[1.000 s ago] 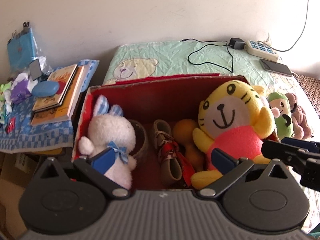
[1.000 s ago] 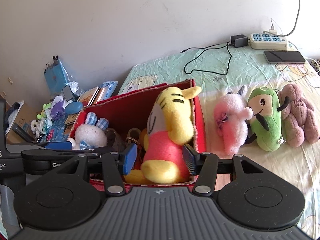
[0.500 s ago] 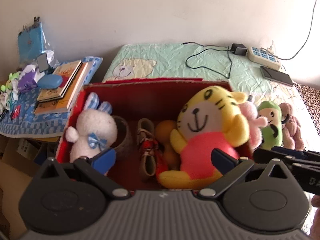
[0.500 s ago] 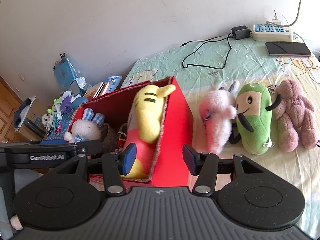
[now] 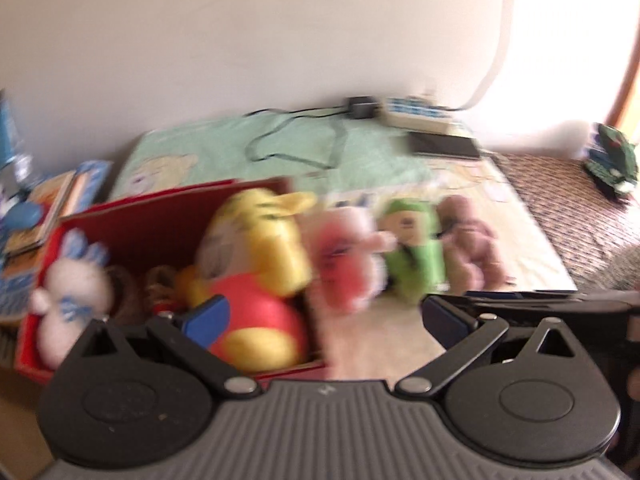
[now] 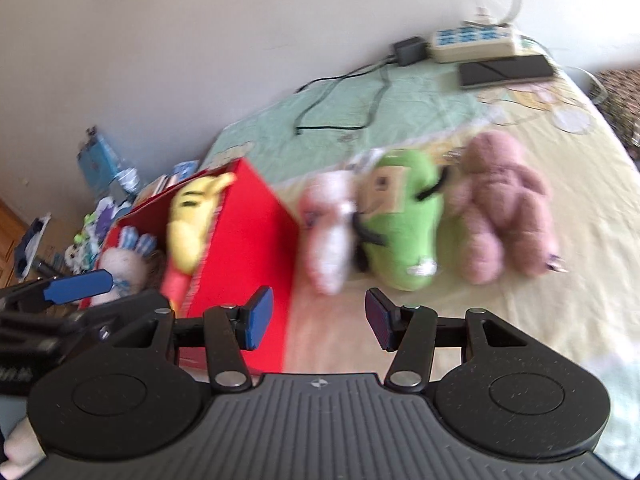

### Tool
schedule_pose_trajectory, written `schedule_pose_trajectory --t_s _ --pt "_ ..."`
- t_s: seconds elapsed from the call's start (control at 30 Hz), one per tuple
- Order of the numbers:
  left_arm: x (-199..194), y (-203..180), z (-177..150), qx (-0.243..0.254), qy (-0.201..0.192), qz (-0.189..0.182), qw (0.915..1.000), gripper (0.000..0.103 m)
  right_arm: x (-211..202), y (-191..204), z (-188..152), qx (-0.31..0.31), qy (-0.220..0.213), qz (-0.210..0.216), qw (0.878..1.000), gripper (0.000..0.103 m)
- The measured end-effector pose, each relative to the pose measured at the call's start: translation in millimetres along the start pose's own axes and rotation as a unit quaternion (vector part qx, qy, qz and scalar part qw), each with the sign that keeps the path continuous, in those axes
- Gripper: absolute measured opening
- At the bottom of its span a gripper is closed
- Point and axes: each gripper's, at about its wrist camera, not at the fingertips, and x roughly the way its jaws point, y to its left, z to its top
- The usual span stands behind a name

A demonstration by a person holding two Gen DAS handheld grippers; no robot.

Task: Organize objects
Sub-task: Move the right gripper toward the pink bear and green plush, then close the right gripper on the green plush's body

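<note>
A red box (image 5: 132,216) (image 6: 248,240) stands on the bed and holds a yellow tiger plush (image 5: 260,248) (image 6: 192,216) and a white rabbit plush (image 5: 68,292) (image 6: 120,264). To its right on the bed stand a pink plush (image 5: 344,268) (image 6: 328,232), a green plush (image 5: 412,248) (image 6: 400,220) and a mauve bear (image 5: 472,244) (image 6: 504,208). My left gripper (image 5: 324,318) is open and empty in front of the box's right end. My right gripper (image 6: 318,318) is open and empty, short of the pink plush. Both views are blurred.
A power strip (image 6: 472,42), a charger with cable (image 6: 408,50) and a phone (image 6: 504,72) lie at the bed's far end. Books and small clutter (image 5: 44,208) sit on a side table left of the box. A brown patterned cover (image 5: 580,216) lies at the right.
Both grippers have swung right, away from the box interior toward the plush toys on the bed. The right gripper's fingers have opened wider. The tiger stays in the box.
</note>
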Motion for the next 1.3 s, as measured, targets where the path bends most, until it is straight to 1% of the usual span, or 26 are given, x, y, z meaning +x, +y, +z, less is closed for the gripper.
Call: schedule_pose_trajectory --t_s 0.1,0.2,0.33,0.47,0.53,0.6,0.73,0.83,0.93,0.97,1.0,1.07,1.13,1.17,1.23,1.3 --pt "11 -22 -1 0.017 0.002 -0.035 0.9993 0.102 -8 -25 -1 0.024 -0.007 -0.019 1.0 0.054" --pt "27 -44 0 0.029 0.016 -0.072 0.9969 0.102 -13 -50 -1 0.046 -0.012 -0.041 0.998 0.054" --pt "53 -66 0 0.038 0.047 -0.122 0.9907 0.103 -18 -83 1 0.08 -0.02 -0.07 0.994 0.054" --pt "76 -85 0 0.04 0.063 -0.151 0.9858 0.103 -17 -111 5 0.104 -0.021 -0.086 0.991 0.054" --pt "87 -94 2 0.044 0.062 -0.149 0.9859 0.103 -13 -121 9 0.109 -0.02 -0.091 0.99 0.054" --pt "100 -102 5 0.051 0.06 -0.135 0.9877 0.103 -7 -131 13 0.112 -0.016 -0.092 0.989 0.054" --pt "128 -109 9 0.046 0.078 -0.148 0.9849 0.103 8 -143 20 0.108 -0.011 -0.102 0.989 0.054" --pt "144 -114 7 0.046 0.094 -0.148 0.9835 0.102 19 -152 29 0.115 -0.004 -0.091 0.989 0.054" --pt "154 -112 7 0.043 0.101 -0.139 0.9842 0.101 26 -155 36 0.116 -0.005 -0.088 0.989 0.054" --pt "157 -111 8 0.041 0.103 -0.134 0.9848 0.101 28 -156 39 0.117 -0.007 -0.093 0.989 0.052" --pt "159 -110 10 0.038 0.104 -0.13 0.9854 0.099 26 -156 41 0.119 -0.019 -0.097 0.988 0.051" --pt "156 -105 14 0.032 0.086 -0.117 0.9889 0.098 21 -149 46 0.101 -0.043 -0.067 0.992 0.051" --pt "154 -99 18 0.023 0.066 -0.096 0.9929 0.1 24 -140 54 0.075 -0.041 -0.03 0.996 0.051" --pt "155 -95 19 0.018 0.063 -0.086 0.9941 0.1 28 -135 57 0.066 -0.036 -0.008 0.997 0.051" --pt "164 -86 19 0.005 0.068 -0.074 0.995 0.1 39 -128 63 0.057 -0.024 0.034 0.997 0.051" --pt "174 -77 20 -0.014 0.076 -0.072 0.9944 0.097 53 -120 69 0.052 -0.009 0.057 0.997 0.051"
